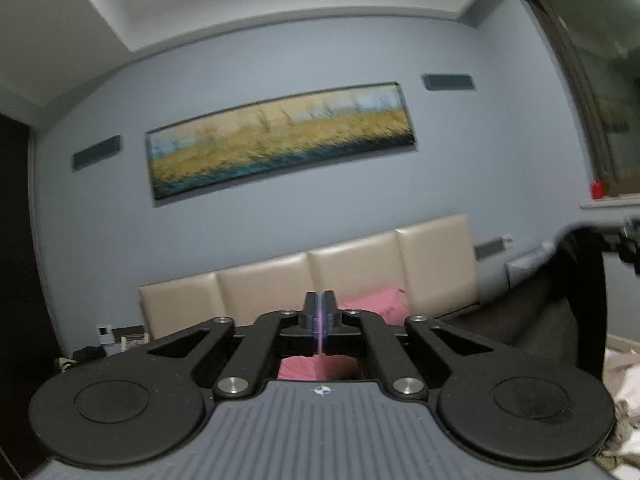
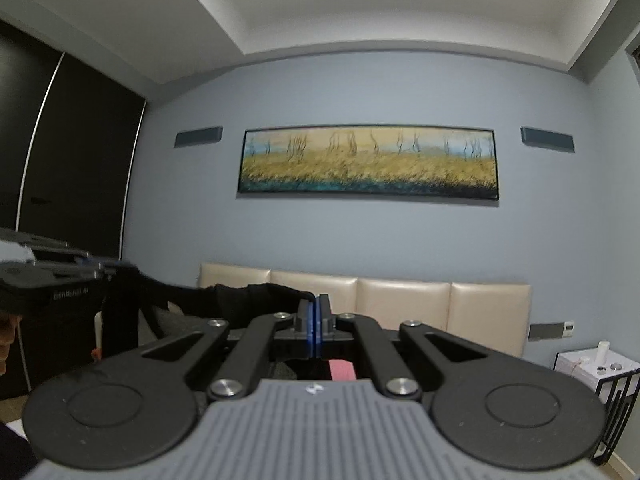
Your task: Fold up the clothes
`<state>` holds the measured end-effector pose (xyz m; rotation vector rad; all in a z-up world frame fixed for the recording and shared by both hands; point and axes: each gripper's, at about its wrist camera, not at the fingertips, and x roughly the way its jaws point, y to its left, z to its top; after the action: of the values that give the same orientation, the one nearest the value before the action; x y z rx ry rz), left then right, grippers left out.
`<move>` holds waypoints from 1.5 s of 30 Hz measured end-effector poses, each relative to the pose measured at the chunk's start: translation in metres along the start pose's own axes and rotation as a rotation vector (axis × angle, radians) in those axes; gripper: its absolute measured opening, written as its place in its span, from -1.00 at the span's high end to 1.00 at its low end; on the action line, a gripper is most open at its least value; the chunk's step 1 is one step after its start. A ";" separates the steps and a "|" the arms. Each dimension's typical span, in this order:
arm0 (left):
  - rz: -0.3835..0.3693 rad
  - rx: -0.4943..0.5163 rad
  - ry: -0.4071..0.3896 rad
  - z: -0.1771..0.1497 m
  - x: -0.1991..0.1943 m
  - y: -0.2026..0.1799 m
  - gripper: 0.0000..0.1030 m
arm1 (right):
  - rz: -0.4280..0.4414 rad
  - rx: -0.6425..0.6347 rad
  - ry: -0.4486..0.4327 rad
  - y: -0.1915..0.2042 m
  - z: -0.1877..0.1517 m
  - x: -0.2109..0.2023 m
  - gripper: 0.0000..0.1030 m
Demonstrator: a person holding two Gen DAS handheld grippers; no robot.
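Both grippers are raised and face the bedroom wall. My left gripper (image 1: 321,300) has its jaws pressed together. My right gripper (image 2: 315,304) is also pressed shut. A black garment (image 2: 248,300) stretches in the air from my right gripper's tips leftward to the left gripper (image 2: 100,270), where it hangs down. In the left wrist view the same garment (image 1: 576,280) hangs at the far right, below the right gripper (image 1: 628,240). The fabric between either pair of pads is hidden.
A padded beige headboard (image 2: 400,300) and a long landscape painting (image 2: 368,162) are on the blue wall. A pink pillow (image 1: 376,306) lies on the bed. A white bedside table (image 2: 596,368) stands right; dark wardrobe doors (image 2: 72,152) stand left. Loose clothes (image 1: 624,392) lie lower right.
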<state>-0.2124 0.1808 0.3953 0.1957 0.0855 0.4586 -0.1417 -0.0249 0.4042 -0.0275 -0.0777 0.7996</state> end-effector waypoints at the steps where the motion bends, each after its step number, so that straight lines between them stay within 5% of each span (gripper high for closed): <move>1: -0.009 -0.022 0.007 0.000 0.001 0.003 1.00 | 0.004 0.004 0.014 0.001 -0.002 0.000 0.97; 9: -0.053 -0.031 0.165 -0.052 0.050 -0.002 1.00 | 0.063 0.038 0.195 0.017 -0.062 0.040 0.97; 18: -0.121 -0.067 0.404 -0.200 0.118 -0.025 1.00 | -0.002 0.093 0.411 -0.006 -0.190 0.105 0.97; 25: -0.182 -0.091 0.576 -0.321 0.125 -0.040 1.00 | -0.103 0.137 0.597 -0.041 -0.303 0.149 0.97; 31: -0.226 -0.127 0.672 -0.372 0.130 -0.056 1.00 | -0.175 0.145 0.718 -0.066 -0.390 0.157 0.94; 33: -0.235 -0.152 0.684 -0.379 0.129 -0.056 1.00 | -0.193 0.150 0.738 -0.072 -0.408 0.157 0.81; 34: -0.238 -0.157 0.688 -0.380 0.130 -0.057 1.00 | -0.206 0.154 0.744 -0.076 -0.415 0.157 0.49; 35: -0.241 -0.156 0.691 -0.380 0.131 -0.057 1.00 | -0.218 0.163 0.744 -0.080 -0.419 0.154 -0.03; 36: -0.244 -0.153 0.694 -0.381 0.132 -0.058 1.00 | -0.227 0.174 0.735 -0.084 -0.421 0.151 -0.21; 40: -0.243 -0.128 0.690 -0.387 0.131 -0.063 1.00 | -0.186 0.185 0.703 -0.094 -0.419 0.139 -0.38; 45: -0.249 -0.139 0.676 -0.393 0.128 -0.066 1.00 | 0.031 0.105 0.681 -0.074 -0.415 0.108 -0.57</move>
<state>-0.1188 0.2461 -0.0075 -0.1139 0.7306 0.2643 0.0199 0.0028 0.0007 -0.2002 0.6097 0.7891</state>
